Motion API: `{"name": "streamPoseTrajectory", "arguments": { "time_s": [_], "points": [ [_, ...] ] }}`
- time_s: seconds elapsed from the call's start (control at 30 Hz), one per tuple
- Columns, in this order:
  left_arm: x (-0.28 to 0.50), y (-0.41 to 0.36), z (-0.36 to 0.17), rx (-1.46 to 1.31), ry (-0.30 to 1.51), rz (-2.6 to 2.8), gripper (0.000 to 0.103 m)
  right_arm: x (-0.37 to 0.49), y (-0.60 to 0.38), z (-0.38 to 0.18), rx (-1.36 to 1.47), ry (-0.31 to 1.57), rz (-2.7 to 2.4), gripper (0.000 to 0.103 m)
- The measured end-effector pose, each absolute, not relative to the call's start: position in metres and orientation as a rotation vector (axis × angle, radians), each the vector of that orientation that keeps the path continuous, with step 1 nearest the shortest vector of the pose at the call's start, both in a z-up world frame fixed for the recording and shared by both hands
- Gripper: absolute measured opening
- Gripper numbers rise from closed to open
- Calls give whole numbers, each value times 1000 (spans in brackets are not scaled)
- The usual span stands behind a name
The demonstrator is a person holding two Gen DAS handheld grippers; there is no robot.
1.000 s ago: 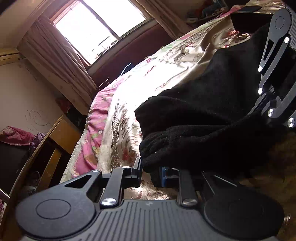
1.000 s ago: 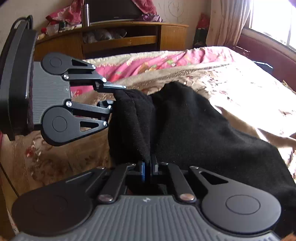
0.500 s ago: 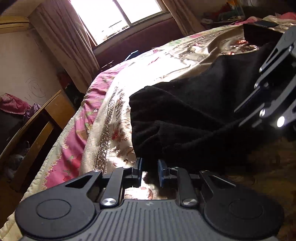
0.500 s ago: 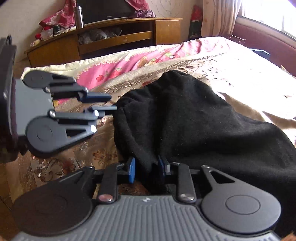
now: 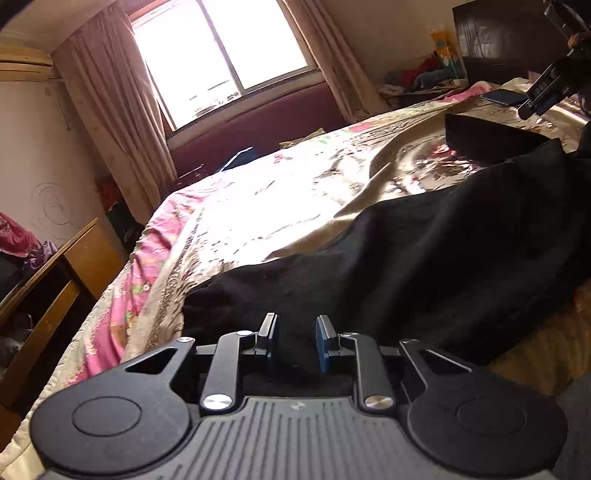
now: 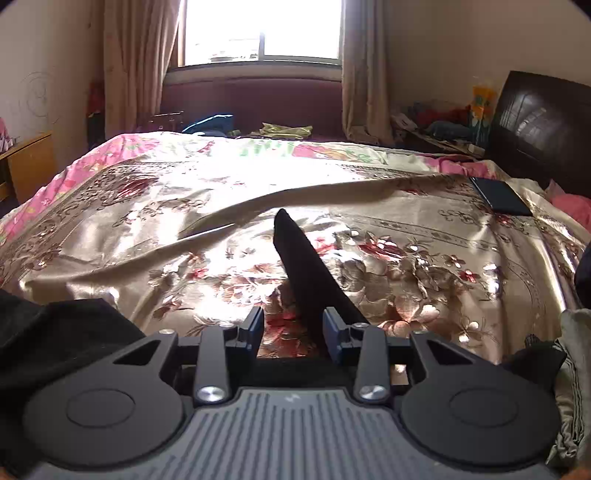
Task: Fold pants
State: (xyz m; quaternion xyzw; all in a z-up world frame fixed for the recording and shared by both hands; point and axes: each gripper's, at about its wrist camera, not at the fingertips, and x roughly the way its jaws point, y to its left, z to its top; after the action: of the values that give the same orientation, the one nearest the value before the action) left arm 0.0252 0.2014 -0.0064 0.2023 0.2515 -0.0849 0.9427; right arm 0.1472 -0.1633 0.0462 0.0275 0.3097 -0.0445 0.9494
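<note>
We have the black pants (image 5: pixel 424 258) lying in a heap along the near edge of the bed (image 5: pixel 295 192), not yet a tidy stack. Our left claw (image 5: pixel 293 338) stands partly open with dark cloth between its pads; whether it pinches, we cannot tell. Our right claw (image 6: pixel 293 328) is opening, a black strip (image 6: pixel 303 266) running between its jaws, unpinched. Most folding remains, we judge.

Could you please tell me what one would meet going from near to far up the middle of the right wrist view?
Right tool, its jaws opening → black pants strip → floral gold bedspread → pink quilt edge → maroon headboard → window.
</note>
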Motion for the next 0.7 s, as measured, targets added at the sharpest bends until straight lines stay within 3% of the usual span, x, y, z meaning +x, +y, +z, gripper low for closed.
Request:
{"name": "streamPoseTrajectory", "arguments": {
  "time_s": [0.3,0.37,0.57,0.7],
  "points": [
    [59,65,-16,405,545,-501,40,209,-223,1,263,735,-39,45],
    [62,45,-18,423,561,-519,40,219,-237,-8,362,764,-16,5],
    [64,20,-19,427,577,-543,40,150,-300,29,617,592,11,4],
    [56,13,-16,421,563,-562,41,66,-329,59,613,440,-59,4]
  ]
}}
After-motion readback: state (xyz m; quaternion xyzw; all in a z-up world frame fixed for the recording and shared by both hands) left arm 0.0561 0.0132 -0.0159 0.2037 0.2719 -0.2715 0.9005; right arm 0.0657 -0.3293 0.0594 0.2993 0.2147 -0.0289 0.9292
